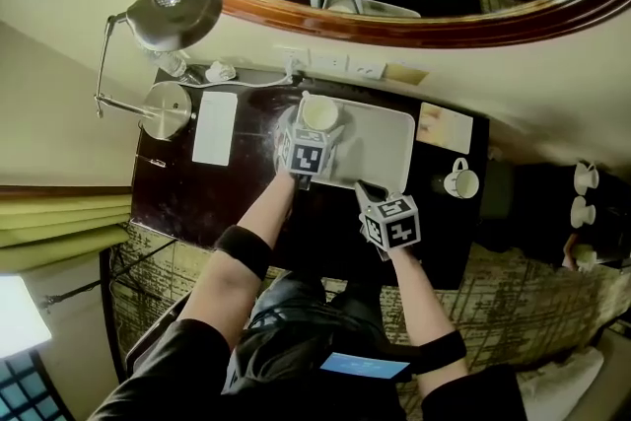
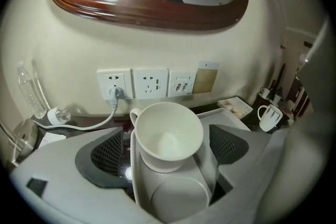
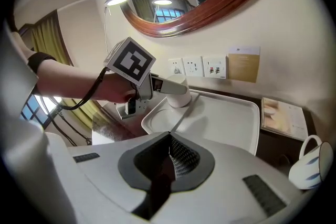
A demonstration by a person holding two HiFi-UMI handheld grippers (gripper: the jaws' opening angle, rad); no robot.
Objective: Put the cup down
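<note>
**Two grippers, one cup standing on the tray**

We see the white cup [image 2: 167, 131] upright on the left end of the white tray [image 1: 385, 143], mouth up, with its handle on the far left side in the left gripper view. The left gripper [image 2: 167, 148] has its jaws spread wide on either side of the cup. We see a gap between each dark pad [image 2: 107, 153] and the cup wall, so nothing is gripped. The tray lies on the dark desk [image 1: 197, 202] below the wall sockets [image 2: 149, 83].

The right gripper [image 3: 169, 150] has its jaws pressed together with nothing between them. It is at the near edge of the tray, apart from the cup. A second cup [image 1: 460, 180] stands on the desk to the right of the tray.
</note>
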